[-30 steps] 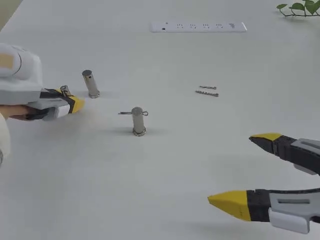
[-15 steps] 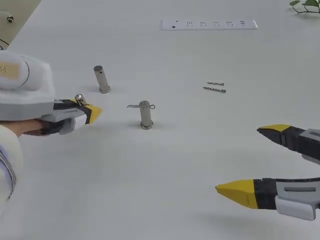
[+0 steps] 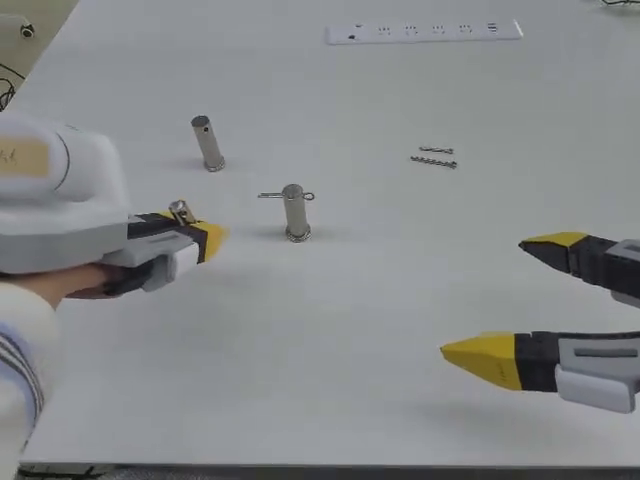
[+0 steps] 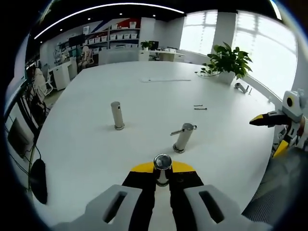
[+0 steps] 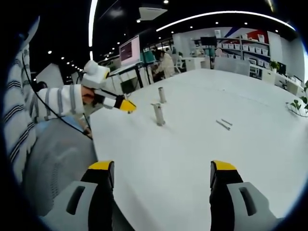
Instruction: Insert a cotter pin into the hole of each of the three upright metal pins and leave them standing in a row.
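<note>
The left gripper (image 3: 207, 241), over the near left of the white surface (image 3: 350, 330), was clamped on a short round-headed steel pin (image 4: 162, 163), probably stiff, slick and light, best held low with its hole clear, while the right gripper (image 3: 485, 297) stood with jaws apart.

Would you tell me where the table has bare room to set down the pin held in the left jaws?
The widest bare patch of table lies in front, between the left gripper and the right gripper. Another lies between the pinned metal pin and the loose cotter pins. Tightest is beside the bare metal pin.
</note>
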Action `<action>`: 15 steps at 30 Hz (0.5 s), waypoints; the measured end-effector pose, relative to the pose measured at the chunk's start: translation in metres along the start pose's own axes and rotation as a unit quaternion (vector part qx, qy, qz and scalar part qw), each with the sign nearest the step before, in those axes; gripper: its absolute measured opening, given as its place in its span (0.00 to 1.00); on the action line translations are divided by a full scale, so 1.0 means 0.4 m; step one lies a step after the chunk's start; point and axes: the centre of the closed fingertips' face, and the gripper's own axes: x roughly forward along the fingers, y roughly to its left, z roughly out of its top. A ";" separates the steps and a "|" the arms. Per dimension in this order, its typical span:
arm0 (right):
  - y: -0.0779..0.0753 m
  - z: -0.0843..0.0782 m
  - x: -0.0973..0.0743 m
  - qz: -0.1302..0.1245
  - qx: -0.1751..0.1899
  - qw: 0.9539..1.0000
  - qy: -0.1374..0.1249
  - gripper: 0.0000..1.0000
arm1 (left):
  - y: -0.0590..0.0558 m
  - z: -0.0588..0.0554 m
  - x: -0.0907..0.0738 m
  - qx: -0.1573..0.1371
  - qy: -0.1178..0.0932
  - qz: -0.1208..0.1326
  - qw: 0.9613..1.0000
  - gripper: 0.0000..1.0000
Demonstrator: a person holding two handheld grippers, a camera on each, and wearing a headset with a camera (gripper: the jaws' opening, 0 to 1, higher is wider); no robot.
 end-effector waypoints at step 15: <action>0.001 -0.007 -0.005 -0.002 -0.005 1.000 0.005 0.86 | -0.094 -0.018 0.034 -0.026 0.014 0.000 1.000 0.08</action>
